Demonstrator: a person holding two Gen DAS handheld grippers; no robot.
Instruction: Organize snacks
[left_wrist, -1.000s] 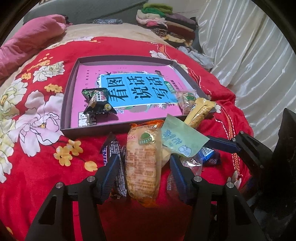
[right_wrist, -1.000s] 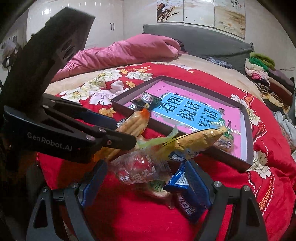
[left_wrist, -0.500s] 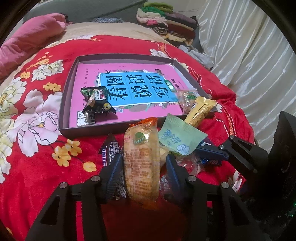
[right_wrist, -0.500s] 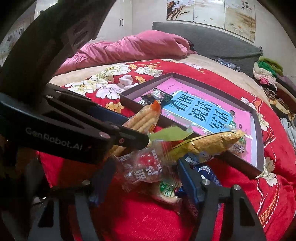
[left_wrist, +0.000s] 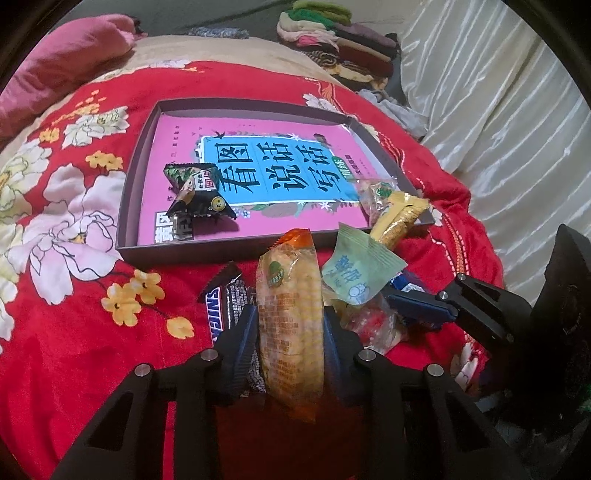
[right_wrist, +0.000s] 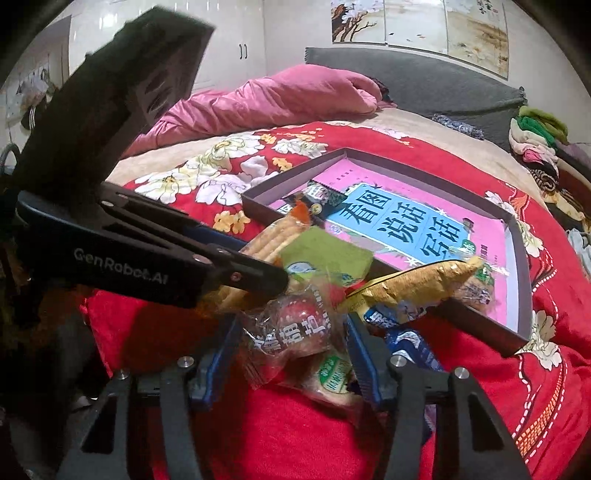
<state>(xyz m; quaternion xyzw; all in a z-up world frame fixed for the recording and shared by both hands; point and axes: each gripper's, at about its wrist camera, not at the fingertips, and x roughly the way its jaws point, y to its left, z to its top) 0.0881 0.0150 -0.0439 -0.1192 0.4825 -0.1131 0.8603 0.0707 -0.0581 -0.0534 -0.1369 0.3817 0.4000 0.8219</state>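
My left gripper is shut on a long orange cracker packet, which stands up from a snack pile on the red blanket. My right gripper is closed around a clear packet with a red candy. A pale green packet, a gold packet leaning on the box rim, a Snickers bar and a blue packet lie in the pile. The shallow dark box holds a pink book, a dark green snack and a clear snack.
Red floral blanket covers the bed. A pink quilt and grey headboard lie beyond the box. Folded clothes are stacked at the far corner. A white curtain hangs to the right of the bed.
Both grippers have closed: the left onto the cracker packet, the right onto the red candy packet. Both have moved slightly forward into the pile.
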